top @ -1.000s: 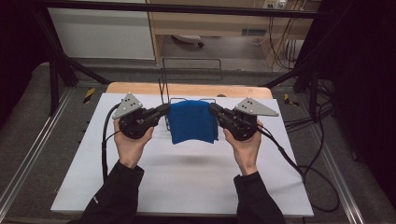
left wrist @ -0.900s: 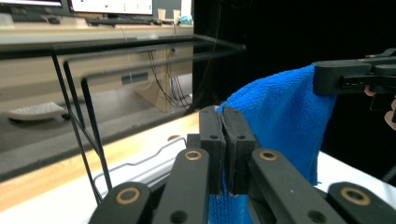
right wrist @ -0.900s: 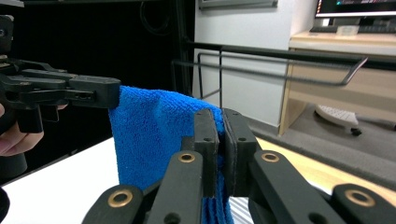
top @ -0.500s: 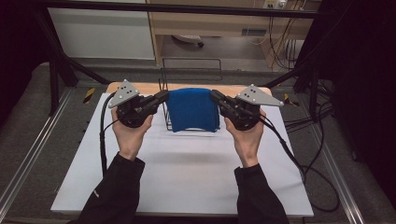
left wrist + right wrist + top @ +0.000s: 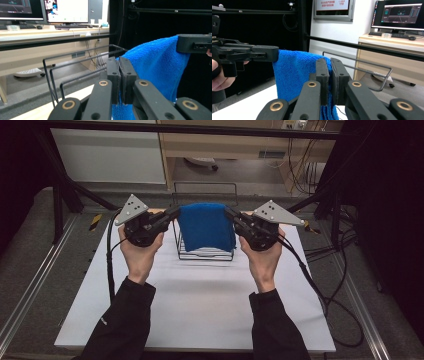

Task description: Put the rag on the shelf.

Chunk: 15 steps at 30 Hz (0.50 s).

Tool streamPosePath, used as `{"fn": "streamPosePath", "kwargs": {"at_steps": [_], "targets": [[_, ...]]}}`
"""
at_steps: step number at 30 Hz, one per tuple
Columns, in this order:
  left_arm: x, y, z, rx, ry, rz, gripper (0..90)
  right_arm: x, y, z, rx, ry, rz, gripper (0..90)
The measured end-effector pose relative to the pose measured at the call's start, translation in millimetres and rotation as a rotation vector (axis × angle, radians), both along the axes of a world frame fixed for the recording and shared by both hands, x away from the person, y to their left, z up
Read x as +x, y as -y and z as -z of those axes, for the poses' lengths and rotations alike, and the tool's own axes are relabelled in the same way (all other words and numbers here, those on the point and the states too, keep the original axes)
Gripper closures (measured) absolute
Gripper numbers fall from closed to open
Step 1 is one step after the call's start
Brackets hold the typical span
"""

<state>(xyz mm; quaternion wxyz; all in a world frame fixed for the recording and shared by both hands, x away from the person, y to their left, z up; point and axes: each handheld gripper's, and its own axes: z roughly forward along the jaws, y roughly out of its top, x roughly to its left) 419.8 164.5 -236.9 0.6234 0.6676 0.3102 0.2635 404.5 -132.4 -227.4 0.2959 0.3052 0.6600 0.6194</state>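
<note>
A folded blue cloth (image 5: 206,226) hangs in the air between my two grippers, above a black wire rack (image 5: 205,251) standing on the white table (image 5: 200,300). My left gripper (image 5: 176,212) is shut on the cloth's left top corner, and my right gripper (image 5: 229,213) is shut on its right top corner. In the left gripper view the jaws pinch the blue cloth (image 5: 155,67), with the rack's wire loops (image 5: 75,65) to the left and the other gripper's tip at the far right. The right gripper view has the blue cloth (image 5: 294,72) clamped between its jaws, the left gripper opposite.
The wire rack stands near the table's far edge, right under the cloth. A dark frame bar (image 5: 200,127) crosses the back above a wooden desk (image 5: 240,145). Cables (image 5: 320,285) trail off the table's right side. Both forearms come in from the bottom.
Both grippers have lifted the blue cloth upward and slightly farther back, from lying near the table in front of the rack to hanging above it. The jaws have stayed shut.
</note>
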Motion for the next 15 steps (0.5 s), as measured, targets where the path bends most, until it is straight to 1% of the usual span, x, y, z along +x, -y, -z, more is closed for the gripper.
{"fn": "streamPosePath", "kwargs": {"at_steps": [2, 9, 10, 11, 13, 15], "targets": [[1.1, 0.0, -3.4, 0.003, 0.006, -0.003, 87.5, 0.6, -0.6, -2.4, 0.001, 0.004, 0.005, 85.9], [5.2, 1.3, -15.5, -0.019, 0.031, -0.017, 87.5, 3.7, -3.3, -11.3, 0.011, 0.034, 0.017, 85.9], [5.8, 0.9, -17.5, -0.014, 0.034, -0.018, 87.5, 4.4, -3.7, -12.4, 0.014, 0.035, 0.019, 85.9], [6.3, 1.7, -18.9, -0.023, 0.037, -0.020, 87.5, 5.2, -3.5, -13.6, 0.016, 0.040, 0.023, 85.9], [7.5, 1.2, -21.8, -0.009, 0.045, -0.022, 87.5, 6.2, -3.3, -15.4, 0.023, 0.045, 0.026, 85.9], [8.8, 1.5, -24.6, -0.014, 0.049, -0.025, 87.5, 7.3, -3.2, -17.4, 0.028, 0.049, 0.027, 85.9]]}}
